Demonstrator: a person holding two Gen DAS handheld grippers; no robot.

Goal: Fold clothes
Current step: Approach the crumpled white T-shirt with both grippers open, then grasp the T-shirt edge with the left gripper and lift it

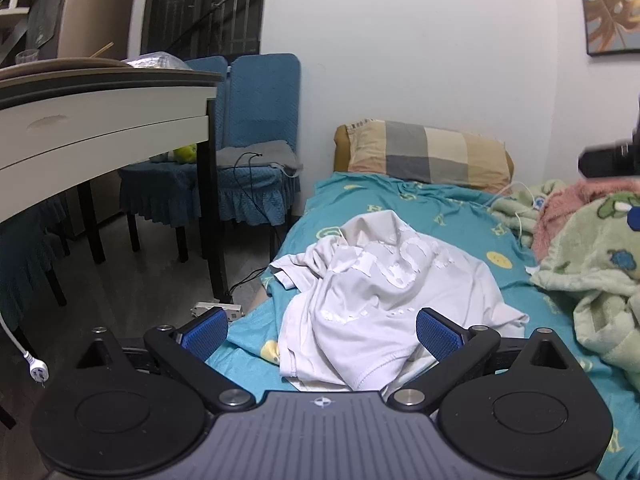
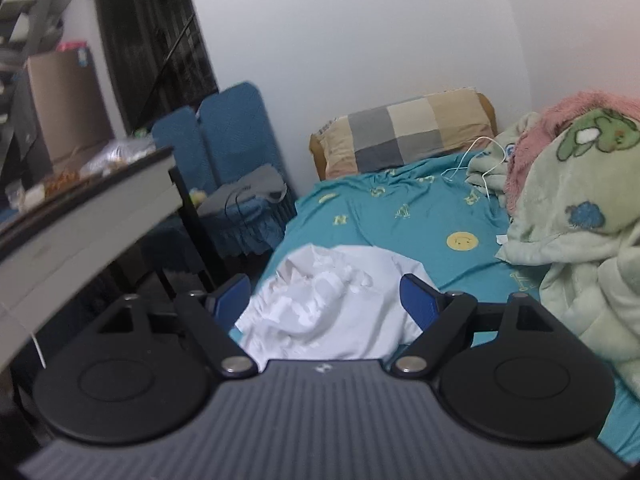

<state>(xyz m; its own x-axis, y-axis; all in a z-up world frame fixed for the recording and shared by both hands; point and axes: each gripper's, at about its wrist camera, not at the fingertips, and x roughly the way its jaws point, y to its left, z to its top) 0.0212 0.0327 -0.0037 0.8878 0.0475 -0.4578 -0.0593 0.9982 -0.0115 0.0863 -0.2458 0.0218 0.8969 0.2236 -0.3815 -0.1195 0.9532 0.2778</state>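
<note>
A crumpled white T-shirt (image 1: 380, 296) with a peeling white print lies on the teal bedsheet (image 1: 452, 220) near the bed's front left edge. It also shows in the right wrist view (image 2: 332, 304). My left gripper (image 1: 320, 330) is open and empty, held above the shirt's near hem, its blue pads (image 1: 436, 334) wide apart. My right gripper (image 2: 326, 300) is open and empty, hovering over the shirt, which shows between its blue pads (image 2: 418, 300). Part of the right gripper shows as a dark shape at the right edge of the left wrist view (image 1: 612, 156).
A checked pillow (image 1: 428, 152) lies at the head of the bed against the wall. A green and pink fleece blanket (image 1: 592, 248) is heaped on the right side, with a white cable (image 2: 476, 160) beside it. A table (image 1: 100, 120), blue-covered chairs (image 1: 256, 120) and a power strip (image 1: 218, 310) stand left of the bed.
</note>
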